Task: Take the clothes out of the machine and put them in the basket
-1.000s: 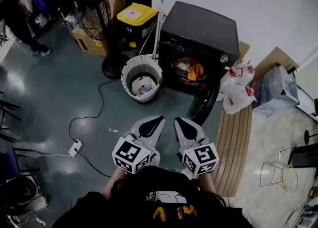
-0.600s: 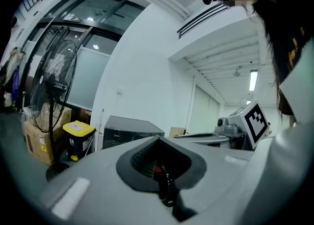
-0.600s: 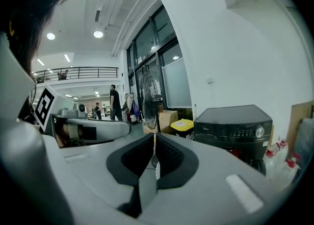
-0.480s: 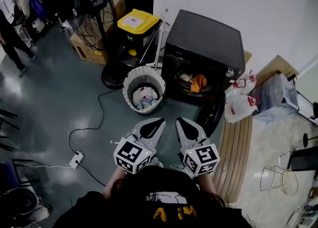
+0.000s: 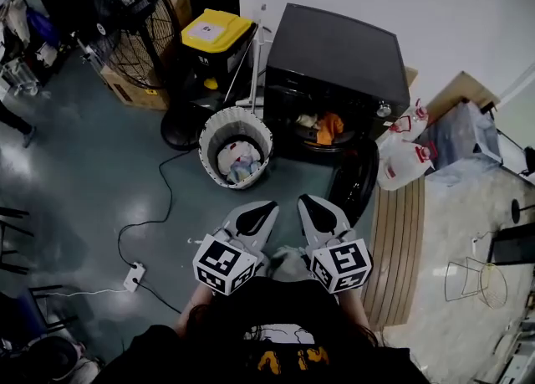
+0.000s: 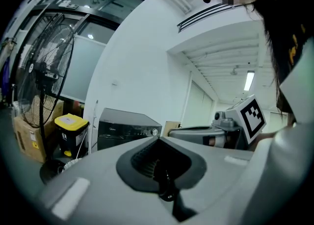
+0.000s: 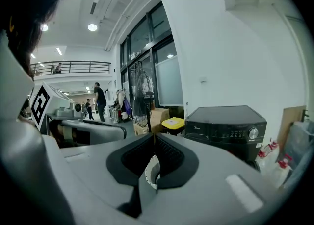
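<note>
The black washing machine (image 5: 338, 48) stands ahead with its round door (image 5: 353, 181) swung open to the right. Orange and pale clothes (image 5: 322, 127) lie in the drum. Left of it stands the white ribbed basket (image 5: 209, 133) with some clothes (image 5: 236, 161) inside. My left gripper (image 5: 266, 207) and right gripper (image 5: 305, 201) are side by side close to my body, well short of the machine. Both are shut with nothing in them. The left gripper view shows closed jaws (image 6: 158, 140) and the machine (image 6: 125, 128) beyond; the right gripper view shows the same (image 7: 154, 138).
A yellow-lidded bin (image 5: 209, 29) and a big floor fan (image 5: 125, 31) stand behind the basket. Two white jugs (image 5: 401, 161) sit right of the door beside a wooden board (image 5: 397, 248). A power strip (image 5: 134, 275) and its cable lie on the floor at the left.
The machine and basket sit slightly nearer and more central as I moved toward them. Both grippers stayed together and shut. The person at the far left has walked out of view.
</note>
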